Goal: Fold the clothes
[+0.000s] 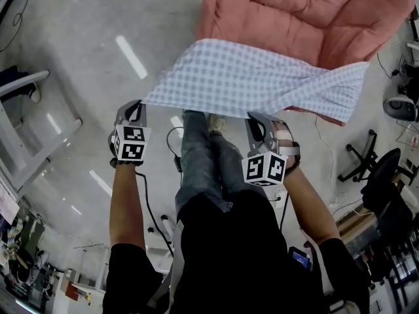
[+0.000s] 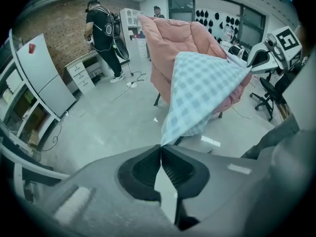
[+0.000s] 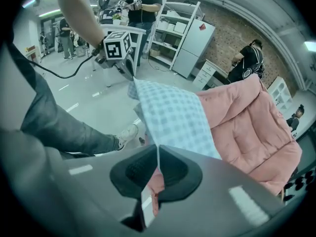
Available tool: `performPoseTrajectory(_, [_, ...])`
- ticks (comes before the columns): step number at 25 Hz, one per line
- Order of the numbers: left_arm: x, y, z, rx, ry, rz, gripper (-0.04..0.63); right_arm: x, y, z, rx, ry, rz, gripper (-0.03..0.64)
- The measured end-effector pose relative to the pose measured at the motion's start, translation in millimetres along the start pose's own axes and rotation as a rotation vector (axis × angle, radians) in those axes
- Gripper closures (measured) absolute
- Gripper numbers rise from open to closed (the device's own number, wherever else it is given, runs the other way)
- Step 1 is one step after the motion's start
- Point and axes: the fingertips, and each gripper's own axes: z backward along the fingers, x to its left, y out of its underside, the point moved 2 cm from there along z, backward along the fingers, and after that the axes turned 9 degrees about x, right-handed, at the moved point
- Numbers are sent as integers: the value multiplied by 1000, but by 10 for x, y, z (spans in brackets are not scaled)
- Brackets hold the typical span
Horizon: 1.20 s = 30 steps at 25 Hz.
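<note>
A blue-and-white checked cloth (image 1: 255, 77) hangs stretched in the air between my two grippers, over the front of a pink padded chair (image 1: 314, 12). My left gripper (image 1: 140, 104) is shut on the cloth's left corner, and my right gripper (image 1: 254, 118) is shut on a corner near the right. In the left gripper view the cloth (image 2: 202, 90) rises from the closed jaws (image 2: 161, 146) toward the right gripper (image 2: 264, 56). The right gripper view shows a thin edge of the cloth (image 3: 173, 115) pinched in its jaws (image 3: 158, 147). The far end drapes against the chair (image 3: 247, 127).
My legs in jeans (image 1: 203, 162) and a shoe (image 3: 129, 132) are under the cloth on the grey floor. A black office chair (image 1: 376, 169) stands at the right. Other people work at desks (image 2: 103, 28) beside a white fridge (image 2: 42, 80). Cables lie on the floor (image 2: 131, 83).
</note>
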Motion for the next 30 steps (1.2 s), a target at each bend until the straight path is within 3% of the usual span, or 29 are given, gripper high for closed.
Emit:
performPoseTrajectory(4, [-123, 28, -183, 31, 50, 53, 516, 3, 52, -120, -6, -16, -15, 593])
performPoseTrajectory(7, [-247, 14, -189, 27, 112, 113, 451, 18, 66, -167, -10, -50, -24, 485])
performPoseTrajectory(13, [-333, -190, -30, -15, 136, 105, 449, 124, 72, -153, 1, -89, -16, 446])
performPoseTrajectory(21, [-381, -1048, 538, -153, 127, -46, 449, -74, 4, 187, -43, -41, -102, 448])
performPoseTrajectory(30, [-1158, -2411, 1620, -264, 250, -274, 449, -924, 456, 1391, -33, 123, -332, 454])
